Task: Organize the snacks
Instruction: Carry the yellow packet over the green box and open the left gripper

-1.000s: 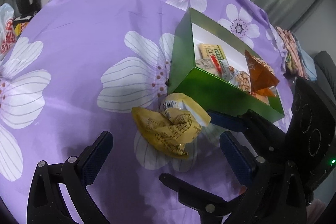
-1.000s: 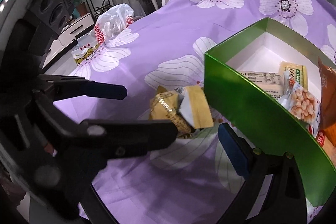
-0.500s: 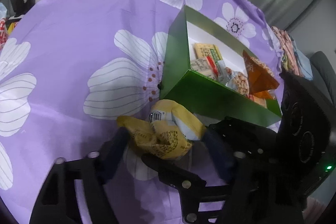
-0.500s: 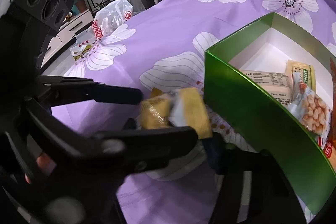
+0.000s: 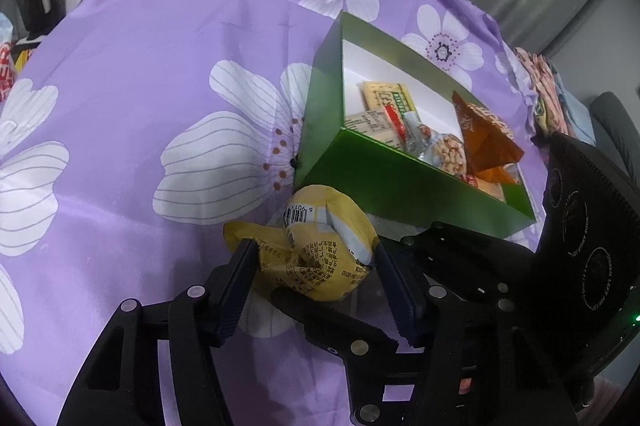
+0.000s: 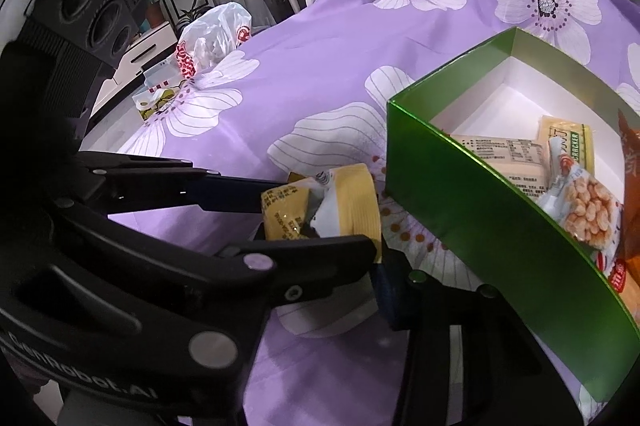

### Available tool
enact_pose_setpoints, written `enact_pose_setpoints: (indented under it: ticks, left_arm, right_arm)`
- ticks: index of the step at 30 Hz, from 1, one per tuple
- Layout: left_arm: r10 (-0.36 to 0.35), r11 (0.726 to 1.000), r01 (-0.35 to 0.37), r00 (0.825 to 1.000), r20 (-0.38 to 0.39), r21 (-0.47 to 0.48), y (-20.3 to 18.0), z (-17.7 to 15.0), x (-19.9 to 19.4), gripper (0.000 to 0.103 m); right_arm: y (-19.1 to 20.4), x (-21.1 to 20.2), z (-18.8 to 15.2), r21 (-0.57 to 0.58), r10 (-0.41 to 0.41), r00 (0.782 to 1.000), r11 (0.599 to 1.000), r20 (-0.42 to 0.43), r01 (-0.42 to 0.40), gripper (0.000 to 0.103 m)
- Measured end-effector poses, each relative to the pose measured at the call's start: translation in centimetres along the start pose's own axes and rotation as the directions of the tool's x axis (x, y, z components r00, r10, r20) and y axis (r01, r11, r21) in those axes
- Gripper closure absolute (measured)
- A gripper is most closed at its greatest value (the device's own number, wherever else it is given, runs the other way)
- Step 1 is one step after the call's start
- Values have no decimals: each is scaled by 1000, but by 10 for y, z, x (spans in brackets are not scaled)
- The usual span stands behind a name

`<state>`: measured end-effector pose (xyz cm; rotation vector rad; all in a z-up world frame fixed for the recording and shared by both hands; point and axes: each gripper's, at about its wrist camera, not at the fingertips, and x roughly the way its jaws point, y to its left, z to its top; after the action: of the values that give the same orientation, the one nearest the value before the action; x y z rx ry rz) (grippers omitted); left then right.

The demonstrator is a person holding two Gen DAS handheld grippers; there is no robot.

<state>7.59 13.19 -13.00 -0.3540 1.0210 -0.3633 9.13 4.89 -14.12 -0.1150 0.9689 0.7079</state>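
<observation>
Left wrist view: the left gripper [image 5: 312,266] is now seen closed on the yellow snack packet [image 5: 316,250], its two dark fingers [image 5: 236,286] pressed into either side of the crumpled wrapper, whereas a second ago the same fingers were spread wide with the packet lying loose on the purple floral cloth [image 5: 140,66] ahead of them. The packet is held just near of the green box [image 5: 384,178], close to its near left corner, and whether it has been lifted clear of the cloth cannot be told. In the right wrist view the packet [image 6: 320,202] is seen between those fingers from the side, just left of the box wall [image 6: 460,210]. Of the right gripper only one finger [image 6: 400,290] is clearly made out, low beside the box, so whether it is spread or closed cannot be told; nothing is seen in it. Inside the box a cracker pack [image 5: 388,98], a peanut bag [image 5: 448,150] and an orange packet [image 5: 488,138] are already gathered toward the right end, while the far left part of the white floor is bare. The grasp is judged to be secured, so a lift over the near wall and a release into that bare part are taken to be what is left for this item.
</observation>
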Motion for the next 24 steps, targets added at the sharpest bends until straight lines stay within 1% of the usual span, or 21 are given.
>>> enact_pose_setpoints:
  ticks: [6, 12, 18, 24]
  left_arm:
    - [-6, 999, 5, 1000, 31, 39, -18, -2, -17, 41]
    - [-22, 996, 16, 998, 61, 91, -43, -7, -35, 41]
    - [-36, 990, 24, 996, 85, 138, -70, -8, -50, 41]
    - [-40, 982, 21, 994, 99, 185, -97, -13, -60, 41]
  right_arm:
    - [6, -19, -1, -11, -15, 999, 1000, 31, 16, 57]
    - [9, -53, -7, -4, -36, 997, 999, 74, 36, 57]
    - [12, -88, -16, -16, -74, 989, 997, 124, 77, 57]
    - [11, -115, -26, -8, -93, 982, 995, 165, 96, 57]
